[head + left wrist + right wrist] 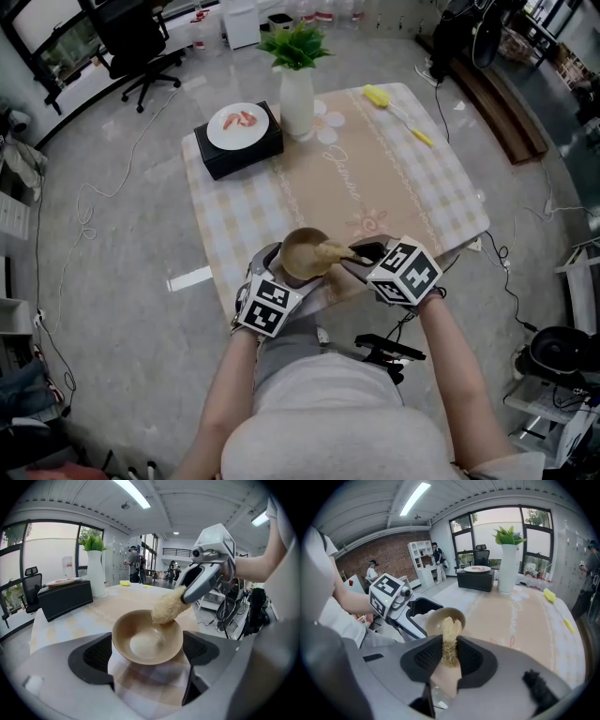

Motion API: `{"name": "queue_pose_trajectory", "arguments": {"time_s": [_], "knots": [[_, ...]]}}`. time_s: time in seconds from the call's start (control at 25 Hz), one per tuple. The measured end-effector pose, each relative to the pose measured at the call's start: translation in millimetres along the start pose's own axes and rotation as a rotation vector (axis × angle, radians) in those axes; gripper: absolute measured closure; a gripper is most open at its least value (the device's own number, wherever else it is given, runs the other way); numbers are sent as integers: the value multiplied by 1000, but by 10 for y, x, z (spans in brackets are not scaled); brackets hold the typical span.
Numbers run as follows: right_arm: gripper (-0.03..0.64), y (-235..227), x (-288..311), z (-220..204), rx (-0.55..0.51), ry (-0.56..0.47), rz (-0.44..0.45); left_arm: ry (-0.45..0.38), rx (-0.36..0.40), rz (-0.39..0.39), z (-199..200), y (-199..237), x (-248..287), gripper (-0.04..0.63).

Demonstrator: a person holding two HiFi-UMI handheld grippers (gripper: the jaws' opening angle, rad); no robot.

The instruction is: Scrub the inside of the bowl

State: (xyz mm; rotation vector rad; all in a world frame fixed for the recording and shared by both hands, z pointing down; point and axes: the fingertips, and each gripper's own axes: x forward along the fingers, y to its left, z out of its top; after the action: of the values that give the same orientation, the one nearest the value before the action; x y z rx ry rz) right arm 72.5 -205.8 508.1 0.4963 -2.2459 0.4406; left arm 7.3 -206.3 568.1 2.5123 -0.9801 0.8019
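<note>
A tan bowl [302,255] sits at the near edge of the table, tilted up a little. My left gripper [279,272] is shut on it; in the left gripper view the bowl [147,639] spans the gap between the two dark pads [93,656]. My right gripper [358,253] is shut on a pale loofah scrubber [330,251]. The scrubber's tip [168,607] rests on the bowl's far right rim and inner wall. In the right gripper view the loofah [450,639] stands squeezed between the pads, with the bowl [440,616] just beyond it.
A checked cloth covers the table [422,197]. At its far side stand a black box [234,155] carrying a white plate of food [240,127] and a white vase with a green plant [296,89]. A yellow brush [380,96] lies at the far right. Cables run over the floor.
</note>
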Motion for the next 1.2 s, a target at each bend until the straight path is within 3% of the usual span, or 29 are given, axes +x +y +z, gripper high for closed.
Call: {"name": "queue_pose_trajectory", "arguments": {"time_s": [0.36,0.64,0.92,1.2], "knots": [[523,274,62,-1,-123,36,159,2,-8,-2,-10,12,18,108],[523,354,135,59,-321,77,267,13,-8,-15,4,-10,-2,109],[523,420,179,125,-449,80,349,16,-11,-22,-30,-9,16,109],[523,483,266,229,-479,50,394,20,-4,-32,-21,-13,21,109]]}}
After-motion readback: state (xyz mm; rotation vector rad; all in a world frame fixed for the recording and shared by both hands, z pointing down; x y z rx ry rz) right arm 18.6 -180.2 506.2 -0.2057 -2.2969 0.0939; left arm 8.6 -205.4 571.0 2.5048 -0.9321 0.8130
